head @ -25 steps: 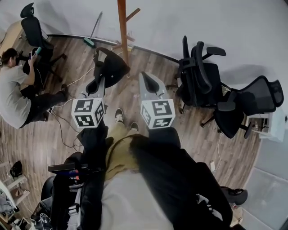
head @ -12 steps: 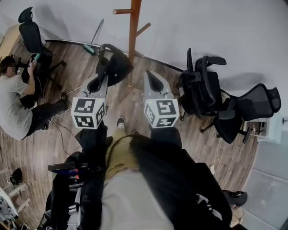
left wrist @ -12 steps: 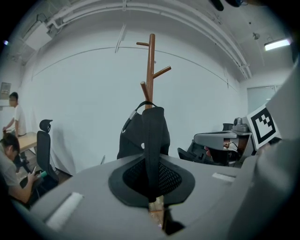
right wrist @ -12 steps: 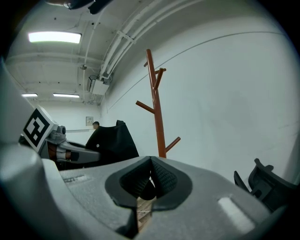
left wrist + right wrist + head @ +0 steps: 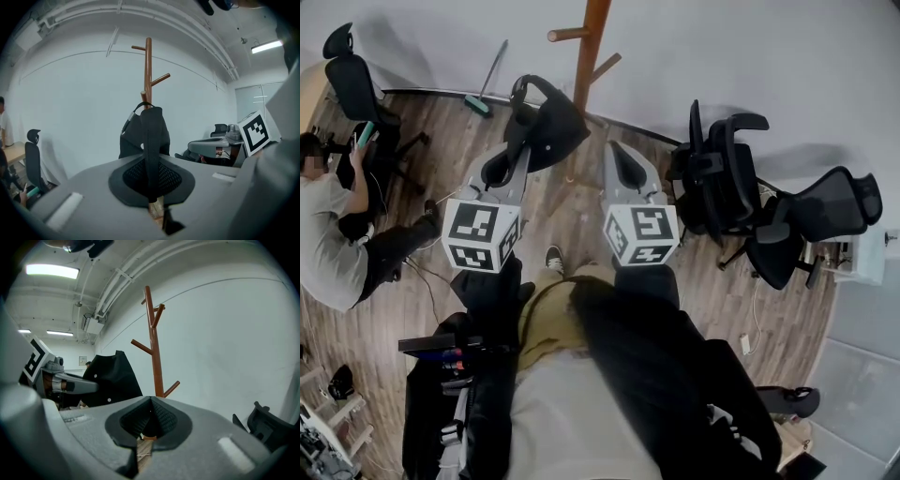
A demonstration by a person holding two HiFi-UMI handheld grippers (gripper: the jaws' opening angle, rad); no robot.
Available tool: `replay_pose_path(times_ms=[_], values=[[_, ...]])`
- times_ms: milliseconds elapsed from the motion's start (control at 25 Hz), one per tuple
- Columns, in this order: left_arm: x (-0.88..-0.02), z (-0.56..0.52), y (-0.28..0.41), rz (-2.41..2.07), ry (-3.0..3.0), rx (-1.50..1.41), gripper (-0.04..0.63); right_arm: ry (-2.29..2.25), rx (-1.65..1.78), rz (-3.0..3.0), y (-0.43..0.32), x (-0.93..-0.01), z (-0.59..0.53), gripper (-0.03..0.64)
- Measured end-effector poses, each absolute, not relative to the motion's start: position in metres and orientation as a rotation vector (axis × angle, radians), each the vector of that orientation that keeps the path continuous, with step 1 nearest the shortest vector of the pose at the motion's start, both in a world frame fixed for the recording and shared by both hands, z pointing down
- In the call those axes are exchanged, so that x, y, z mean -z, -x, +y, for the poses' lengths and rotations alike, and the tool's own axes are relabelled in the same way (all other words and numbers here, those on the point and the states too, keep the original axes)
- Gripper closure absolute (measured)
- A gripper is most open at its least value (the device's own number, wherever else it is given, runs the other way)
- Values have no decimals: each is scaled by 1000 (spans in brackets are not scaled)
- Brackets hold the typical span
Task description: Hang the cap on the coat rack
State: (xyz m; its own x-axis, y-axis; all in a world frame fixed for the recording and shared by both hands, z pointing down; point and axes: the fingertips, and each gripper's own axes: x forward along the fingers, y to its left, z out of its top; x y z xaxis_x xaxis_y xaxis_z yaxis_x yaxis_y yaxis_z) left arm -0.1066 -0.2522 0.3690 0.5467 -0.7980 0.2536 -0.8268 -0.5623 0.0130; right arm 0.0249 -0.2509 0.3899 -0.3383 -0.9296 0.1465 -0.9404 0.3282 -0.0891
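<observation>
In the head view a black cap hangs from my left gripper, which is shut on its edge. The cap is held up just left of the brown wooden coat rack, close to its pole and below a side peg. In the left gripper view the cap covers the lower pole of the rack, and its pegs stand bare above. My right gripper is beside it to the right, shut with nothing in it. In the right gripper view the rack rises ahead, with the cap at its left.
Two black office chairs stand right of the rack. A seated person and another chair are at far left. A broom leans on the white wall. Cables lie on the wooden floor.
Both grippers have moved forward and up toward the rack. The cap in the left gripper has come closer to the pole. Both grippers keep the same state.
</observation>
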Motion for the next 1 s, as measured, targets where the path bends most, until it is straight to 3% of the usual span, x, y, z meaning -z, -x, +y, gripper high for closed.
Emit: replay_pose_path(times_ms=[400,1000], values=[[-317,-284,96,-1530,-2701,-242,591,-1752,-219,-2543,-44,-378,-276,620],[-335,-321,77,-1532,-2610,-309,591,-1757,-195,-2558,-75,-364,-298,620]])
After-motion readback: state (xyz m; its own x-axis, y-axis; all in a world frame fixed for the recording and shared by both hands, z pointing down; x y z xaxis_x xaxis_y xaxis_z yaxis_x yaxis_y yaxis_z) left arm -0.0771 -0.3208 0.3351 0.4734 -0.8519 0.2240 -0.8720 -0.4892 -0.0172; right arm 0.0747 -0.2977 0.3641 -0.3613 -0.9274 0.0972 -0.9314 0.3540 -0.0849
